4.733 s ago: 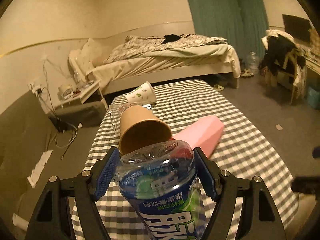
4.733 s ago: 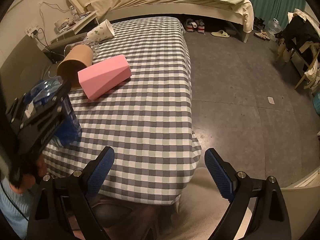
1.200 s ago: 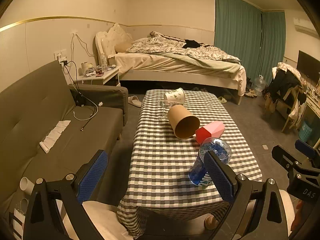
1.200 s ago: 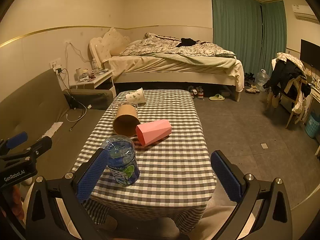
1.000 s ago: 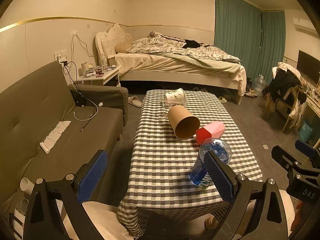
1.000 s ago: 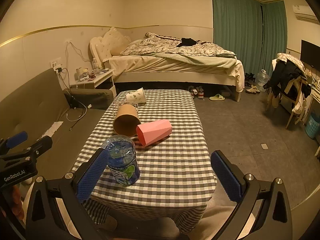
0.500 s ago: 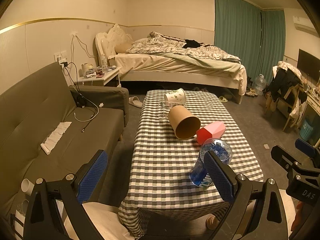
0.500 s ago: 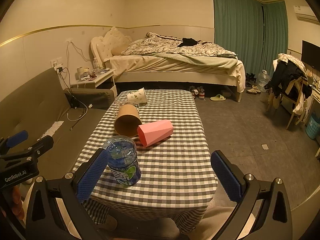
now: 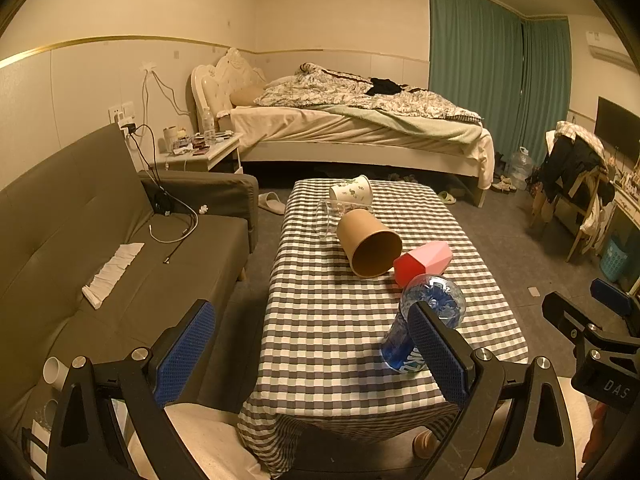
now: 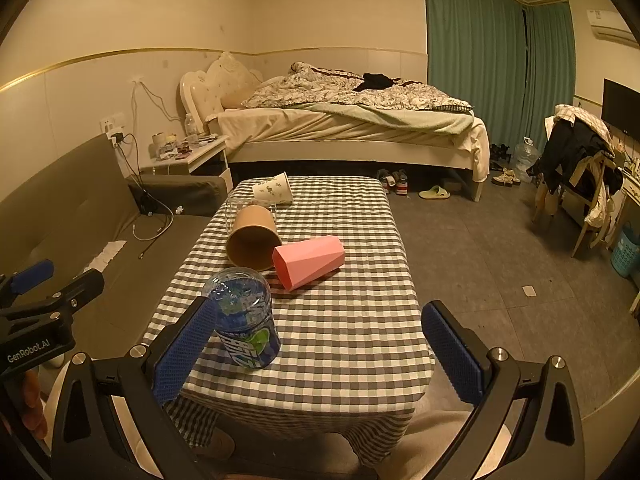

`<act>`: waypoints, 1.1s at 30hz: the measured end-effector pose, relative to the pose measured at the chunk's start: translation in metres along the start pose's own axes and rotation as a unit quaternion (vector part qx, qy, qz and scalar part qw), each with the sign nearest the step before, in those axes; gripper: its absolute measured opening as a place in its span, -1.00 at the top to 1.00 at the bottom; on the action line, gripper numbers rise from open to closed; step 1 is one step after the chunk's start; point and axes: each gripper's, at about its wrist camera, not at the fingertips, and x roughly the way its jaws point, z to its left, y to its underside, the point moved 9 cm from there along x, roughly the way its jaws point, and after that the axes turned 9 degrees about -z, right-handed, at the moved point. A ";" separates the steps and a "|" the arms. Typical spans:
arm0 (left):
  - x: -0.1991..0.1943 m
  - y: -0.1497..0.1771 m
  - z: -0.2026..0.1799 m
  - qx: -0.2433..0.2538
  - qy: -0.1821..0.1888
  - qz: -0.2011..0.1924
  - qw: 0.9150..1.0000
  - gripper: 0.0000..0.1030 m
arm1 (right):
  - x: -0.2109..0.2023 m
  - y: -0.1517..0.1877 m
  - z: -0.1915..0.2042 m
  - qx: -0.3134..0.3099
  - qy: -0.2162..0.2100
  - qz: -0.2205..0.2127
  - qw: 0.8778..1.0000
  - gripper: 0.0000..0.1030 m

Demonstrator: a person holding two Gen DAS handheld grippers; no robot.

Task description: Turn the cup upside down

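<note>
Left gripper point(image 9: 308, 344): nearest the viewer, short of the table's near edge; tongs spread wide with nothing between them.
Right gripper point(image 10: 316, 346): also short of that near edge, tongs spread wide and empty (the bottle only looks close to its left finger).
Table point(image 10: 360, 344): low, covered in a grey-and-white checked cloth; every place below is given relative to it.
Blue bottle cup point(image 10: 246, 320): at the table's near left corner, standing with its closed base uppermost, so it appears to be inverted.
Pink cup point(image 10: 310, 262): near the table's middle, lying on its side, faceted, open mouth turned toward the viewer and leftward.
Brown paper cup point(image 10: 253, 238): just left of the pink one, touching or nearly touching it; on its side, mouth toward the viewer.
Clear glass point(image 9: 327, 218): directly behind the brown cup, hard to read; its pose cannot be told.
White patterned cup point(image 10: 273, 194): at the table's far left, on its side.
Step in hand: judged to be choosing the next lying cup, probably pink or brown.
Doing it well: close across the cup's side wall at mid-length, gently on paper to avoid crushing; lift clear of its neighbour before turning, then set the rim flat on the cloth.
Risk: a round cup may roll when nudged.
</note>
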 end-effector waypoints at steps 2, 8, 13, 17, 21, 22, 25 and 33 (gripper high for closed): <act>0.000 0.000 0.000 0.000 0.000 0.000 1.000 -0.93 | 0.000 0.000 0.000 0.000 0.000 0.001 1.000 -0.99; 0.000 0.000 0.001 -0.001 0.000 0.000 1.000 -0.93 | 0.000 0.001 -0.001 0.000 0.000 0.002 1.000 -0.99; 0.000 0.000 0.000 0.001 0.000 0.000 1.000 -0.93 | 0.001 0.003 -0.001 0.000 0.000 0.003 1.000 -0.99; 0.000 0.000 0.000 0.001 0.000 0.000 1.000 -0.93 | 0.001 0.003 0.000 0.000 0.000 0.003 1.000 -0.99; 0.000 0.000 0.007 0.001 -0.001 0.002 1.000 -0.93 | 0.002 0.004 0.000 0.000 -0.001 0.004 1.000 -0.99; 0.000 0.000 0.008 0.001 -0.001 0.002 1.000 -0.93 | 0.002 0.004 0.000 0.000 0.000 0.004 1.000 -0.99; 0.000 0.000 0.008 0.001 -0.001 0.002 1.000 -0.93 | 0.002 0.005 0.000 0.000 0.000 0.005 1.000 -0.99; 0.000 0.003 0.007 0.001 0.001 0.001 1.000 -0.93 | 0.002 0.008 0.001 0.000 0.000 0.006 1.000 -0.99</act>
